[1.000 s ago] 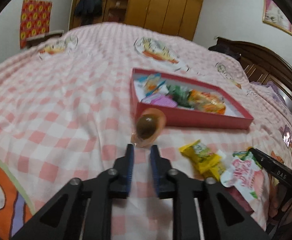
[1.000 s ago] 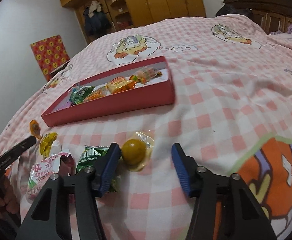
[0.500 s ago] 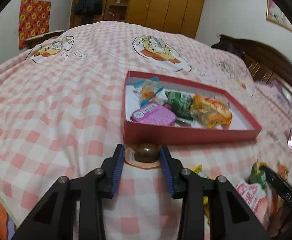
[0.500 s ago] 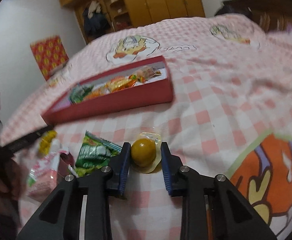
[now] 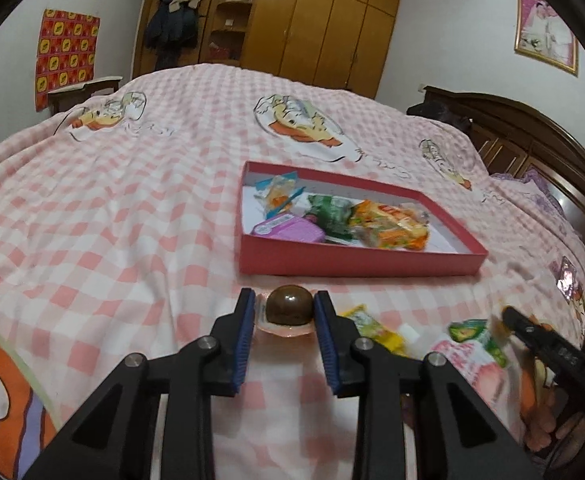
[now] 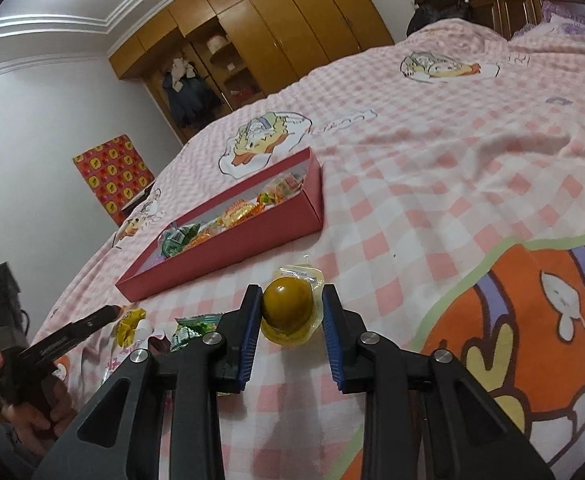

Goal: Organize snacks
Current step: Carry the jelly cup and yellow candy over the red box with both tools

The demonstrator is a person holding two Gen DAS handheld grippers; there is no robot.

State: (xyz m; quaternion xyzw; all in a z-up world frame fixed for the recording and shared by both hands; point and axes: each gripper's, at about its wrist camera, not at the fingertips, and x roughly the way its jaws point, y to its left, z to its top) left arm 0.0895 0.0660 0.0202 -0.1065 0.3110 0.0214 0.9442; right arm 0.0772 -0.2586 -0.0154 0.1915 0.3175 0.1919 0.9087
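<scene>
Now two jelly cups are gripped over the checked bed.

A brown jelly cup [image 5: 289, 310] is clamped in the left tongs [image 5: 283, 312], whose jaws have just been closing, near the red box [image 5: 356, 261] of snacks. A yellow jelly cup [image 6: 288, 306] is clamped in the right tongs [image 6: 291, 314]; loose packets [image 6: 190, 330] lie left of it.
</scene>
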